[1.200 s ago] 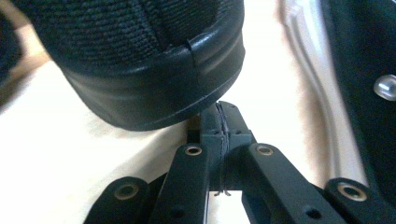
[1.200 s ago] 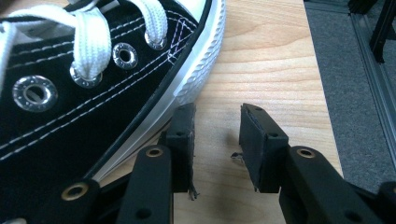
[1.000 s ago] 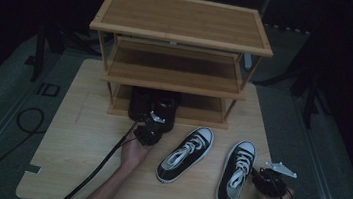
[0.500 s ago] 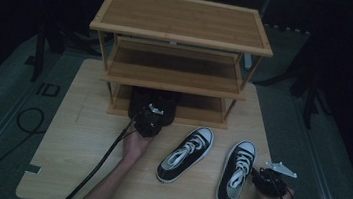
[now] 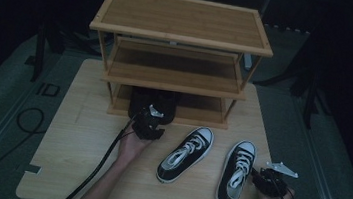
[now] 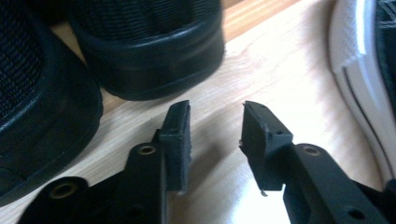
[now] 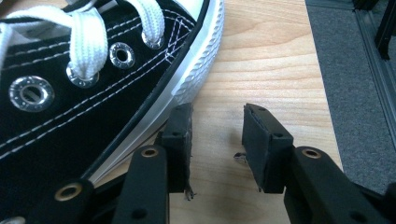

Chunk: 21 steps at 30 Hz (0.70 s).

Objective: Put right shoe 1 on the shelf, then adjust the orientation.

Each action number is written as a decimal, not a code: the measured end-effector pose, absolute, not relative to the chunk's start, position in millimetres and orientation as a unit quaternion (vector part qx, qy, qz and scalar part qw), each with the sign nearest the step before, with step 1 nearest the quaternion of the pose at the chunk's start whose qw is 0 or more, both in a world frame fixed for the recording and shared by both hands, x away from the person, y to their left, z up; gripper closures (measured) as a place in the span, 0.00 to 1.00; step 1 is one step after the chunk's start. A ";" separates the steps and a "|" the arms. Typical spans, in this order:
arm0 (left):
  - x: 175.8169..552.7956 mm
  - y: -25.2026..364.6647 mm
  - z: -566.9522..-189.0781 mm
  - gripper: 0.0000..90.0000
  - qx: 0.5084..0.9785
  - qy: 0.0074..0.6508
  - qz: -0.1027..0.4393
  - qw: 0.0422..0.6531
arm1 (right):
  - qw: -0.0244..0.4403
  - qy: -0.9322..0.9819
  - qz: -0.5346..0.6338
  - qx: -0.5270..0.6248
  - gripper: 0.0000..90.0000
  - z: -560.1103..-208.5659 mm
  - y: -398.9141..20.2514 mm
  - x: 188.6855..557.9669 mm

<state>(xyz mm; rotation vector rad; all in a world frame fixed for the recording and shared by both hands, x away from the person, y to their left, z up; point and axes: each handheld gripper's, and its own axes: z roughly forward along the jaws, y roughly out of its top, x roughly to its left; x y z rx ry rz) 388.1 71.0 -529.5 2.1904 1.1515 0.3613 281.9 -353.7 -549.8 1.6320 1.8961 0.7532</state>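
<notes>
you had the left gripper (image 5: pixel 151 118) at the near edge of the shoe rack (image 5: pixel 182 34), bottom shelf. its jaws had just been opening and stood released w/ nothing between them, only bare table (image 6: pixel 280 60). the pair of black shoes (image 5: pixel 154 102) sat just beyond the tips, heels toward you, on the left part of the bottom shelf; looks like that pair was done.

the right gripper (image 5: pixel 262 178) rested at the near right corner of the table, jaws also just opening a bit, apart and empty. in the right gripper view the left jaw sat right beside the white sole of the right sneaker (image 7: pixel 93 79); can't tell if touching.

key relation: the right sneaker (image 5: pixel 236 173) lay just left of the right gripper, long axis running near-to-far, toe far, tilted slightly right. so the right hand was clearly nearer to it. the left sneaker (image 5: pixel 186 153) lay btwn the two hands, toe angled far-right, closer to the left gripper. i'd judge next grab = side-on across the heel or collar, then carry far toward a shelf.
</notes>
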 end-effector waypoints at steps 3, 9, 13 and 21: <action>381.8 71.8 -528.1 0.66 0.831 0.431 0.137 0.324 | 0.260 0.700 0.279 0.603 0.69 -549.7 -354.2 281.9; 374.5 81.1 -537.9 0.64 0.830 0.432 0.141 0.323 | 0.260 0.701 0.279 0.603 0.68 -549.7 -354.3 281.9; 367.8 90.0 -546.5 0.63 0.822 0.443 0.146 0.327 | 0.259 0.703 0.278 0.601 0.67 -548.9 -353.6 281.3; 361.2 91.1 -552.0 0.61 0.820 0.437 0.157 0.334 | 0.266 0.700 0.291 0.596 0.74 -538.2 -352.6 278.9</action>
